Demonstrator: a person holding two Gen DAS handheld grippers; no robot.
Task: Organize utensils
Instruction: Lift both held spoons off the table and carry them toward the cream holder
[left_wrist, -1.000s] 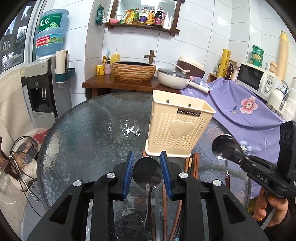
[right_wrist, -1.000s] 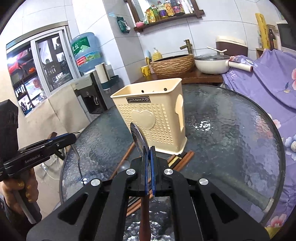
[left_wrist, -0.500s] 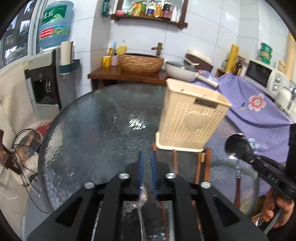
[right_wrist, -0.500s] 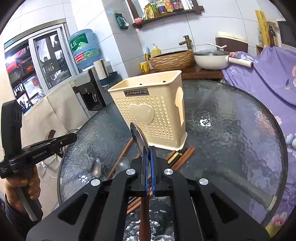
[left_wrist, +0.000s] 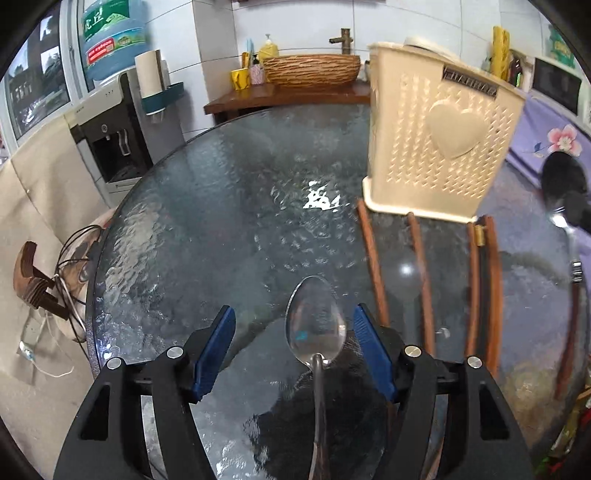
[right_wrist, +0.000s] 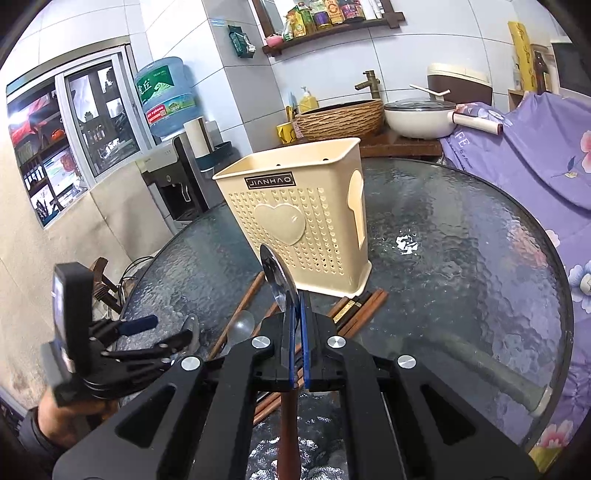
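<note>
The left gripper (left_wrist: 293, 345) hangs low over the glass table (left_wrist: 221, 221), jaws spread wide, with a steel spoon (left_wrist: 315, 328) lying flat between the blue pads (left_wrist: 216, 347) and nearer the right one. Nothing is pinched there. To the right, the right gripper (right_wrist: 297, 314) is clamped tight on a second spoon (right_wrist: 277, 284), bowl up and edge-on, held clear of the table in front of the holder (right_wrist: 306, 218).

The cream holder stands upright toward the far right of the table, with brown chopsticks (left_wrist: 421, 258) fanned out on the glass at its near foot.

For the held spoon, I'd say the trick is height: lift it clear of the rim, tip the handle down, then let go over the open top rather than against the wall. For the flat spoon, the left jaws should centre on the neck and close squarely; thin steel on glass will likely skid if only one pad catches it.

Hard to judge: the holder's inside is barely visible, so I can't tell whether it has dividers or anything in it. The flat spoon's handle runs down out of view, and the chopsticks' near ends are blurred and cut off.
</note>
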